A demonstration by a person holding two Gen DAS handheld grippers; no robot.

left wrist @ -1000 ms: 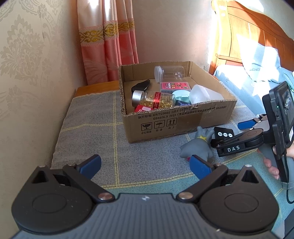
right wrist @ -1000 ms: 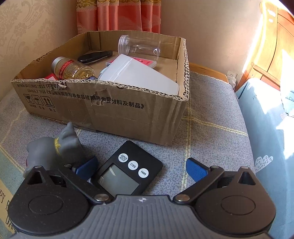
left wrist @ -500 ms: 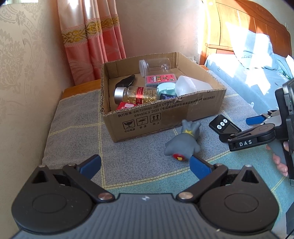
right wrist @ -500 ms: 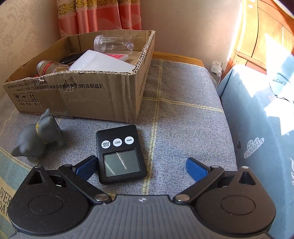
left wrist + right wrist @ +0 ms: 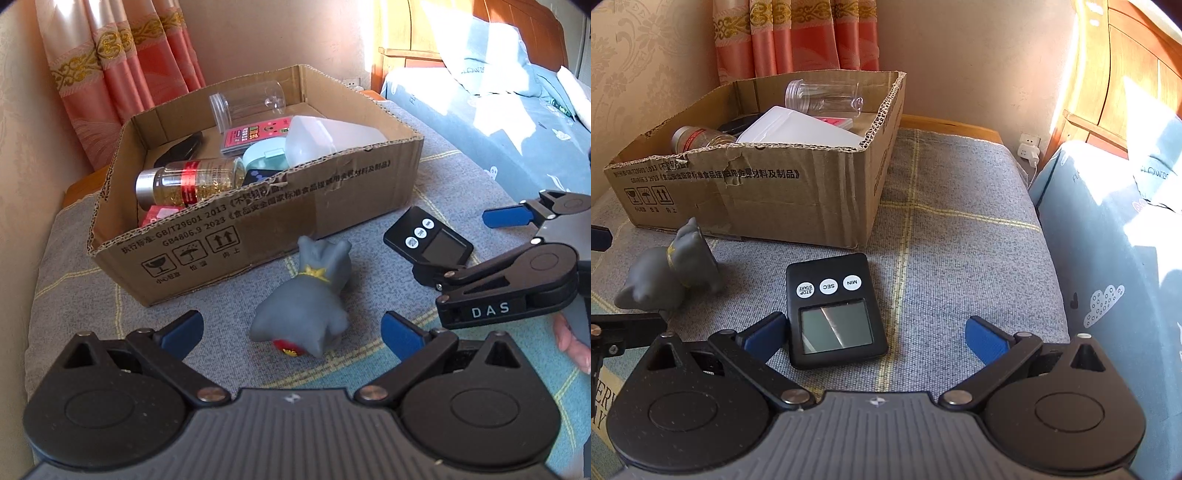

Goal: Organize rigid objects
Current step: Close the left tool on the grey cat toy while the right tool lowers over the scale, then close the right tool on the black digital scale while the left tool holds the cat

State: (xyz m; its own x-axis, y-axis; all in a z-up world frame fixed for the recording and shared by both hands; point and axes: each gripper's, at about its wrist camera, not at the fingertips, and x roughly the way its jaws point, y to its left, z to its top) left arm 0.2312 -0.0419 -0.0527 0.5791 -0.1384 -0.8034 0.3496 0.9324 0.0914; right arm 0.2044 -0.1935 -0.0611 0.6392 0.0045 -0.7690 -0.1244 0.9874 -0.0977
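A grey rubber cat toy (image 5: pixel 308 301) lies on the grey checked cloth in front of the cardboard box (image 5: pixel 258 236); it also shows in the right wrist view (image 5: pixel 670 271). My left gripper (image 5: pixel 291 330) is open, its blue fingers to either side of the toy's near end. A black digital timer (image 5: pixel 834 310) lies face up right of the toy, also in the left wrist view (image 5: pixel 428 240). My right gripper (image 5: pixel 875 334) is open, the timer's near end between its fingers, close to the left one. The box (image 5: pixel 775 184) holds a gold-filled jar (image 5: pixel 188 181), a clear jar (image 5: pixel 247 103), a white container (image 5: pixel 332 138) and other items.
The cloth covers a low table against a wallpapered wall (image 5: pixel 22 155) with pink curtains (image 5: pixel 122 59) behind. A bed with blue bedding (image 5: pixel 1108 240) and a wooden headboard stands to the right. A wall socket with a plug (image 5: pixel 1028 146) sits behind the table.
My left gripper has moved forward and right, so the cat toy now sits between its fingers. My right gripper has pulled back and swung, so the timer lies squarely before it.
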